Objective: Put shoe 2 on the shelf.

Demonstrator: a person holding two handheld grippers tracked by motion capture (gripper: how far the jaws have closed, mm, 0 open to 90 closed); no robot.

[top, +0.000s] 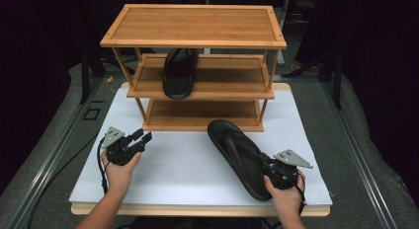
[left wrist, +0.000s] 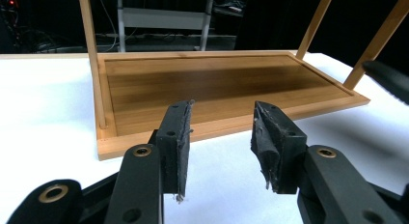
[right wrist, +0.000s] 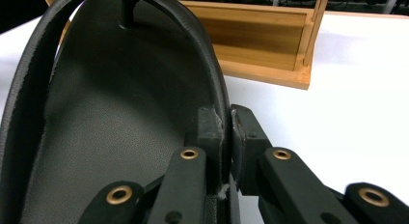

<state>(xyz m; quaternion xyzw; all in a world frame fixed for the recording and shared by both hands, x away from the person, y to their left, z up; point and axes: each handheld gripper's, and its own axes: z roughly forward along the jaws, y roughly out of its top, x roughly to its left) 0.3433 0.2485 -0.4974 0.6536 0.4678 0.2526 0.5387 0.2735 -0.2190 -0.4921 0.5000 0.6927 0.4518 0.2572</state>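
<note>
A white-topped bench (top: 192,162) with a pale wooden edge is standing on grey carpet (top: 356,140). Metal rails (top: 59,140) are running along the floor on both sides. Beyond the bench, the room is lying in near darkness, with dark stand legs (top: 316,66) showing faintly.

The high view looks forward and down from above the person's side of the bench (top: 197,165), taking in the whole wooden rack (top: 193,26) at the far side. The left gripper view sits low and close, facing the rack's bottom shelf (left wrist: 217,89) head-on. The right gripper view, also low, looks toward that shelf's corner (right wrist: 270,45) past the black sandal (right wrist: 111,113) pressed near its lens.
</note>
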